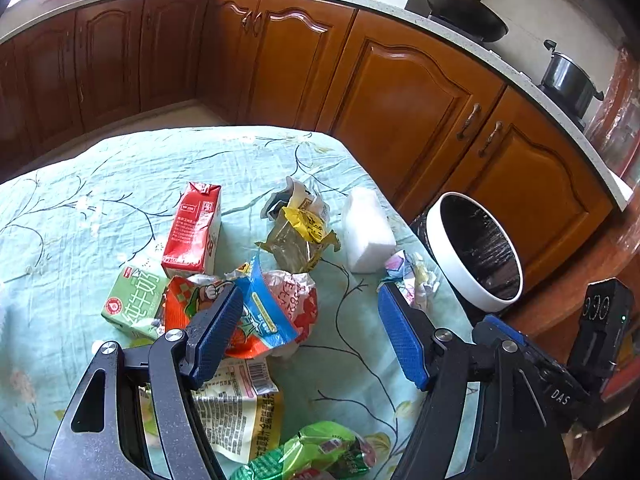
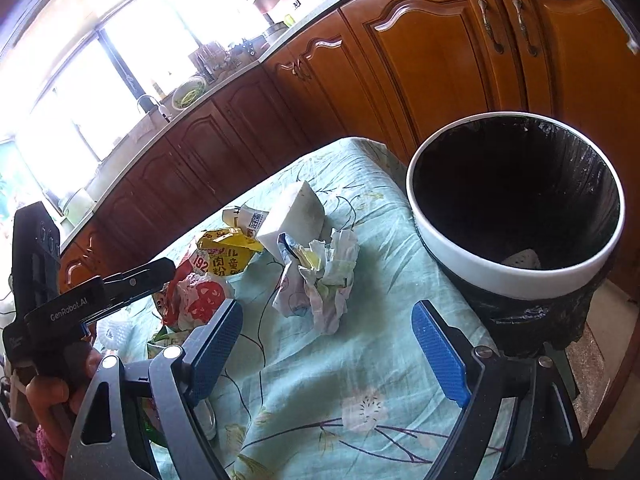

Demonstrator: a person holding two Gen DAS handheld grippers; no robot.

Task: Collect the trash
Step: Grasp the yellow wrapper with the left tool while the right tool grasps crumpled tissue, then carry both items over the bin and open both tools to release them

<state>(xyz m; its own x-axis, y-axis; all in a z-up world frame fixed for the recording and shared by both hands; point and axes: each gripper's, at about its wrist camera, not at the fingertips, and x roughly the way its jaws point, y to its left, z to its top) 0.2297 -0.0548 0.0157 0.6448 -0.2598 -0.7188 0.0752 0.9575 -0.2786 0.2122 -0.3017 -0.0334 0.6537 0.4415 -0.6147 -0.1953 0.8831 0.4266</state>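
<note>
Trash lies on a table with a light green floral cloth: a red milk carton, a green milk carton, a red and blue snack wrapper, a yellow wrapper, a white foam block and crumpled paper. A white-rimmed bin with a black liner stands at the table's right edge. My left gripper is open and empty above the snack wrapper. My right gripper is open and empty, just before the crumpled paper.
Wooden kitchen cabinets run behind the table, with a wok and a pot on the counter. More wrappers lie at the table's near side. Something pale lies at the bin's bottom.
</note>
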